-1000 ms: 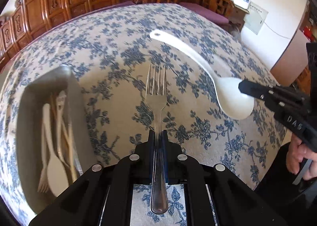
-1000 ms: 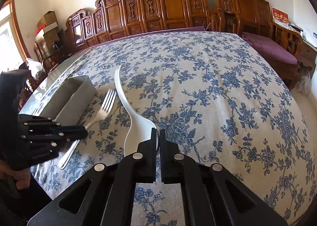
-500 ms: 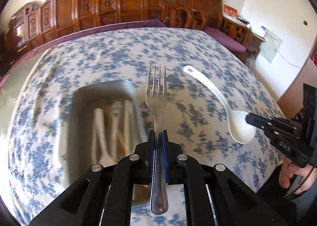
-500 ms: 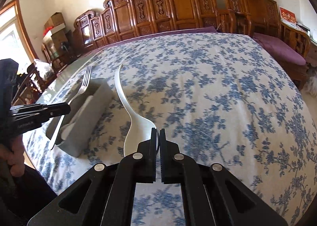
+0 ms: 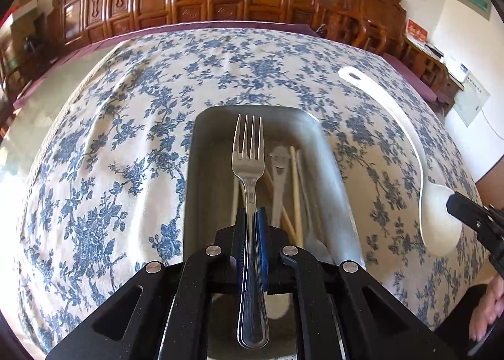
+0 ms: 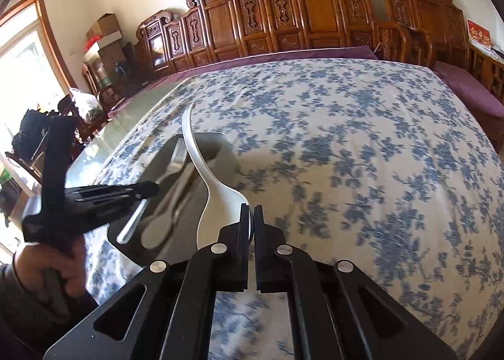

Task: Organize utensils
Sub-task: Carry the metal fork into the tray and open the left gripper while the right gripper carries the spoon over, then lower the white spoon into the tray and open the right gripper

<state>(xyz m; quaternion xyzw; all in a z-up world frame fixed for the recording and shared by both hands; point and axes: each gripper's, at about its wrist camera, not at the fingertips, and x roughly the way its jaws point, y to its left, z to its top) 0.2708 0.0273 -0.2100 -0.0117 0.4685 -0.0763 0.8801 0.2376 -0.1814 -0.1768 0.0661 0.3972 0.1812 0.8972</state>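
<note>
Stainless steel fork [image 5: 249, 167] is pinched at mid-handle between the fingers of the left gripper [image 5: 250, 227], tines forward, held directly above the grey metal tray [image 5: 201, 171] that stands on the floral-clothed counter [image 5: 110, 139]. The tray holds pale utensils: chopsticks [image 5: 294, 177], a flat piece with a face cut-out, and what appears to be a spoon, partly hidden by the gripper. The right gripper [image 6: 250, 221] has its fingers pressed onto the bowl rim of a white ladle-shaped spoon [image 6: 217, 199], whose handle points forward and upward; in the right wrist view it is raised just beside the tray, apparently over its near edge. Step in hand, by judgement: depositing the fork. The next move calls for lowering the fork until it lies parallel to the chopsticks, then spreading the left fingers. The white spoon should follow only after the left gripper clears, since both tools crowd the same opening.
</note>
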